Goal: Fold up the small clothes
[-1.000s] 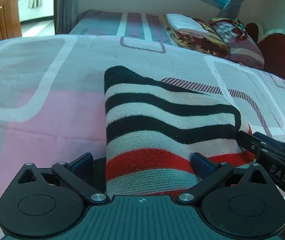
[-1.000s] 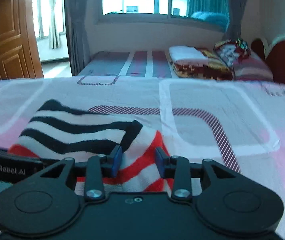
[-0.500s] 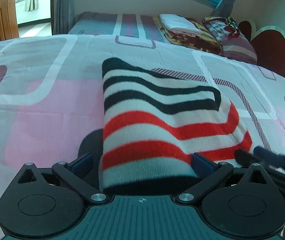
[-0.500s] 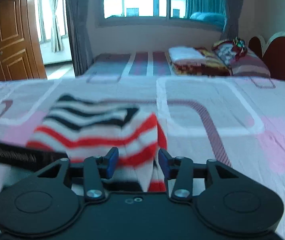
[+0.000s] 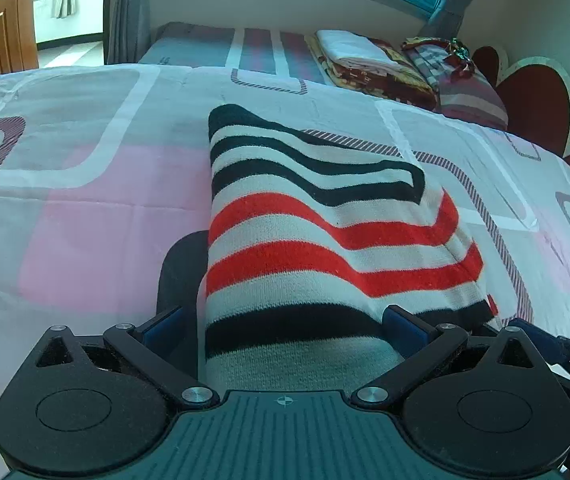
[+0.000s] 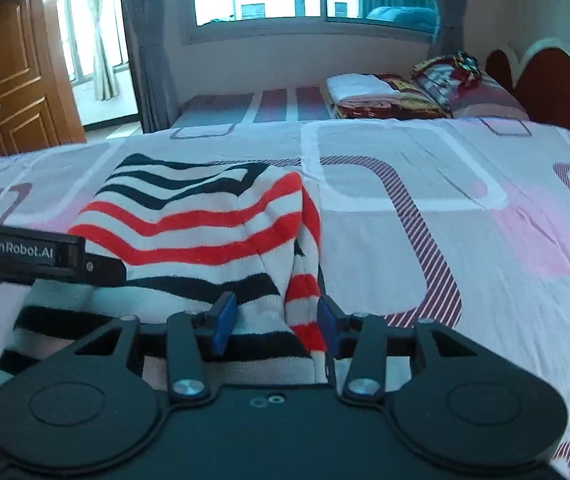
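Striped knit (image 5: 325, 240) lies folded on the bed (image 5: 85, 200), near edge under both tongs. Soft, light, limp, some grip to the yarn; best taken at the near corners, through all layers. Left tongs (image 5: 285, 328) spread wide, astride the near edge, not pinching. Right tongs (image 6: 277, 320) have just been opening; the knit's right corner sits between the pads, no longer pinched. Versus earlier: more of the knit shows, further red stripes exposed.

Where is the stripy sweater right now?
The sweater lies on the pink bedspread, mid-frame in the left view, its near end between the left gripper's jaws.
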Demonstrator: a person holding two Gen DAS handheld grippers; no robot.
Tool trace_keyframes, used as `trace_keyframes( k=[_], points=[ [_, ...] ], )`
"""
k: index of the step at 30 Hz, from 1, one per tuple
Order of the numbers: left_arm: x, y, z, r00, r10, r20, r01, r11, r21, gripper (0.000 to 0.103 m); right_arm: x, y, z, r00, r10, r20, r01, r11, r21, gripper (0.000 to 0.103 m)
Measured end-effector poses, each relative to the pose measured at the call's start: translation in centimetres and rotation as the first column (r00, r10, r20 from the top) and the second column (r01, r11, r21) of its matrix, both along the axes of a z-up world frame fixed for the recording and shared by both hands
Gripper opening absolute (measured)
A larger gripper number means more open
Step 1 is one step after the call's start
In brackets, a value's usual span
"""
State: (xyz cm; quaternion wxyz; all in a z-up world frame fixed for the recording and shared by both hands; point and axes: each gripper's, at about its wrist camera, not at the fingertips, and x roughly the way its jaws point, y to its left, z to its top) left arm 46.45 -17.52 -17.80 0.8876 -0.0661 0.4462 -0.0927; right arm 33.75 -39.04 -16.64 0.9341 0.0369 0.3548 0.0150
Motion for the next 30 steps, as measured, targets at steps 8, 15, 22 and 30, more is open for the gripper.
trace_keyframes(
  k=[8, 15, 22, 30],
  points=[
    [-1.3, 0.3, 0.0, 1.0, 0.004, 0.009, -0.004, 1.0, -0.014, 0.103, -1.7, -0.3, 0.1, 1.0, 0.003, -0.007, -0.003, 1.0, 0.008, 0.048],
    [-3.1, 1.6, 0.9, 0.999, 0.019, 0.037, -0.018, 0.999, -0.026, 0.103, -2.9, -1.0, 0.4, 1.0, -0.003, -0.011, 0.003, 1.0, 0.028, 0.053],
    [-2.4, 2.4, -0.4, 1.0, 0.004, -0.017, -0.005, 0.998, -0.064, 0.103, -3.4, -2.2, -0.7, 0.997, 0.005, -0.071, 0.001, 0.997, 0.082, 0.051],
    [-2.2, 3.1, 0.8, 0.999, 0.042, 0.014, -0.042, 0.998, -0.042, 0.103, -1.8, -3.0, 0.5, 0.998, 0.009, -0.067, 0.002, 0.985, 0.17, 0.056]
  ],
)
